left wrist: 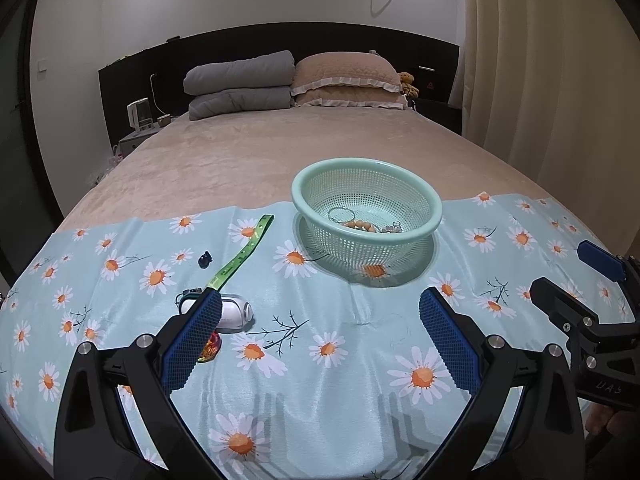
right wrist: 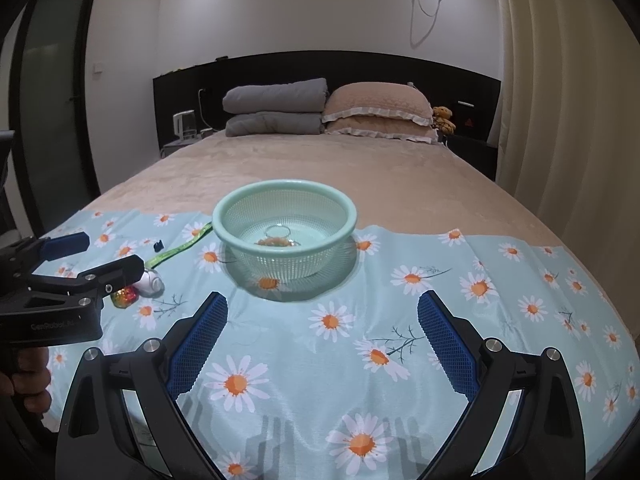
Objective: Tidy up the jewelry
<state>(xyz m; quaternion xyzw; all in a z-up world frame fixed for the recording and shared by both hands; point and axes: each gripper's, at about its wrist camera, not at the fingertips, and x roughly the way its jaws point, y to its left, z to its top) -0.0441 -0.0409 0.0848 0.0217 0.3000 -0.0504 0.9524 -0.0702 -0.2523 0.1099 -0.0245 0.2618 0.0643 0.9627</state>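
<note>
Two grippers hung over a bed with a flowery blue cloth (left wrist: 320,360) spread on it.

From the left wrist camera, the left gripper (left wrist: 320,344) had its jaws spread wide and held nothing. A green basket (left wrist: 366,204) sat on the cloth ahead of it. Inside lay a wooden bead bracelet (left wrist: 362,225), a thin ring hoop (left wrist: 342,214) and some small silver bits (left wrist: 391,229). To the left, on the cloth, lay a long green strap (left wrist: 244,254), a tiny dark clip (left wrist: 205,259), a white round thing (left wrist: 236,312) and a bright red trinket (left wrist: 211,347), partly hidden behind the left blue pad. The right gripper (left wrist: 576,276) showed at the right edge, its jaws apart.

From the right wrist camera, the right gripper (right wrist: 322,344) had its jaws spread wide too, with nothing between them. The basket (right wrist: 284,200) stood straight ahead. The left gripper (right wrist: 100,252) poked in from the left, just above the red trinket (right wrist: 125,296) and the white round thing (right wrist: 151,280). A hand (right wrist: 28,376) held its handle.
</note>
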